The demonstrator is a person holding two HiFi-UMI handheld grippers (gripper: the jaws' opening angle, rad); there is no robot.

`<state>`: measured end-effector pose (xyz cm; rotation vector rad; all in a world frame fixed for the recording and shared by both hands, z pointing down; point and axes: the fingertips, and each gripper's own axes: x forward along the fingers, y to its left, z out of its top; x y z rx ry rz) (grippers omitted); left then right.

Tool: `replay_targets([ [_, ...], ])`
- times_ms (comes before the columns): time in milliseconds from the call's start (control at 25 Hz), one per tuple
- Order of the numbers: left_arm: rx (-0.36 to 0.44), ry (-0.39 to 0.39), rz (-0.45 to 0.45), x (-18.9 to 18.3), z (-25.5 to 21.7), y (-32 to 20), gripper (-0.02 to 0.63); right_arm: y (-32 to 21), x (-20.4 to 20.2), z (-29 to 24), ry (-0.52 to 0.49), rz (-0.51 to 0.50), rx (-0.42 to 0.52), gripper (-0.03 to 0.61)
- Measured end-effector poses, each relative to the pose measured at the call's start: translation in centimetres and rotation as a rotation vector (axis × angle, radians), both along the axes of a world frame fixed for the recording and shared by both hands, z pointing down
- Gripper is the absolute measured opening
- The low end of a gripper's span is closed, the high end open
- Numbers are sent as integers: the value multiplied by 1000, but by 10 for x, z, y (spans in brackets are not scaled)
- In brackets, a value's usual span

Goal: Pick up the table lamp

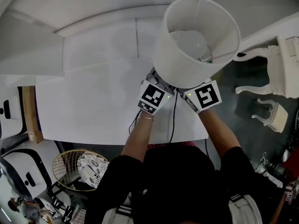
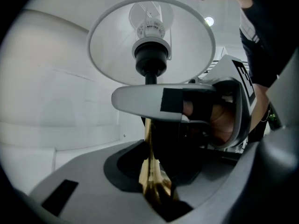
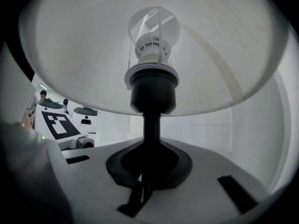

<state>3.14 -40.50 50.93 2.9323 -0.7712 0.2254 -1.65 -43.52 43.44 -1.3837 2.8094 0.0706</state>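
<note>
The left gripper [image 2: 153, 190] pinches the table lamp [image 1: 196, 36] by its thin gold stem [image 2: 148, 139]. The right gripper [image 3: 140, 190] is clamped tight on that stem below the black socket [image 3: 153, 90].

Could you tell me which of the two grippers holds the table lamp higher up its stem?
The right gripper: it clamps the thin black stem just under the bulb socket, whereas the left gripper grips the brass section lower down.

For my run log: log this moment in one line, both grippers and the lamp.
left gripper: shut on table lamp stem | right gripper: shut on stem under socket | shade: over both grippers
</note>
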Motion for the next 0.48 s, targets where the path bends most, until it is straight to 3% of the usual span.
replay_targets([
  [480,12,19,-16,-9,-20,5,100,9,-9,-22,-9,-25,25,14],
])
